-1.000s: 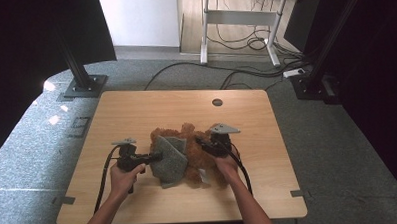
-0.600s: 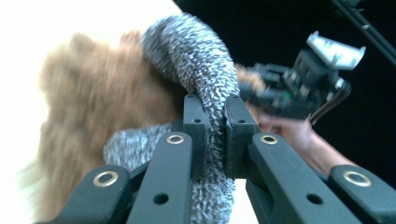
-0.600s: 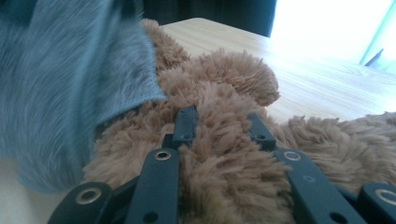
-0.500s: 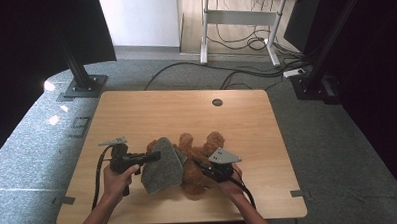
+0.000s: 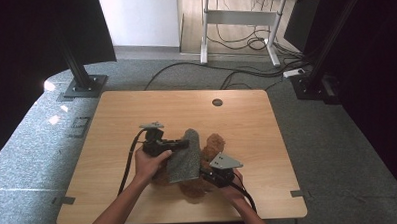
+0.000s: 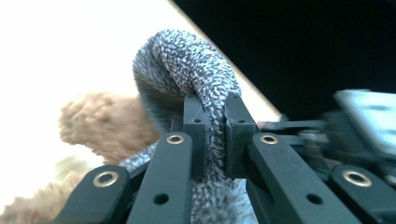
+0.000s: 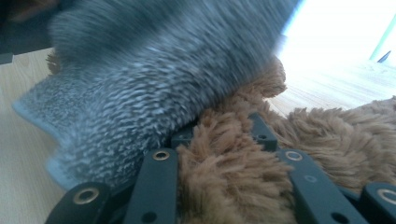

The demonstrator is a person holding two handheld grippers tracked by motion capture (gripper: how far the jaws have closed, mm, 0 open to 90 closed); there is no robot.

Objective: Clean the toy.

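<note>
Near the table's front edge, left gripper clamps the grey cloth draped over the brown plush, whose limb right gripper grips beneath.

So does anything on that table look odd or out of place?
Only that the grey knitted garment sits bunched and half off the brown plush teddy bear, pinched by the left gripper while the right gripper clamps the fur.

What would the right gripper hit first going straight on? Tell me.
Nothing new: the right gripper is already shut on the brown plush. Straight past that fur lies the grey knit, draped over the plush, though depth is hard to judge.
</note>
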